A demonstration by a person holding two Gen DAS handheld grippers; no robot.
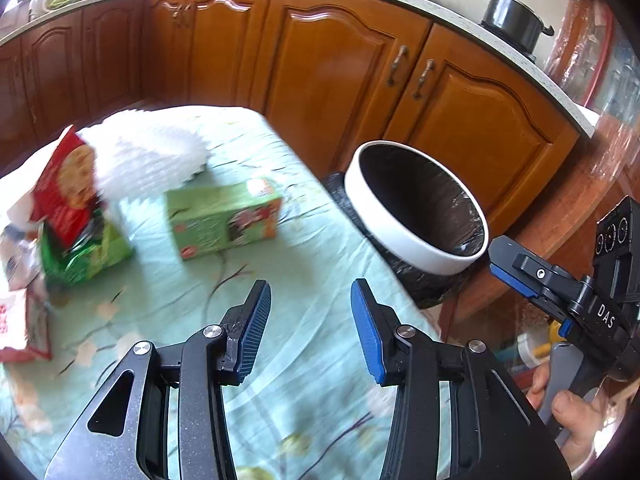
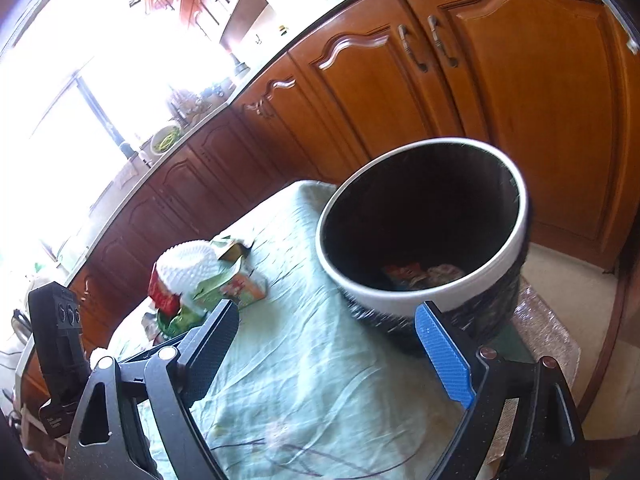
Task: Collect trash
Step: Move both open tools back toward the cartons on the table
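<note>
Kitchen table, trash bin, loose packaging.
Table under pale green cloth; white-rimmed bin at its edge, wrappers inside; green carton mid-table beside white foam; left gripper and right gripper both spread wide, holding nothing.

Kitchen corner with wooden cabinets
A black pot sits on the pale counter; a light green cloth covers the table

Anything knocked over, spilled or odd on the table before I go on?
The green carton lies on its side on the tablecloth, and the red packet leans askew over crumpled wrappers. No spill visible. Trash bin stands upright.
</note>
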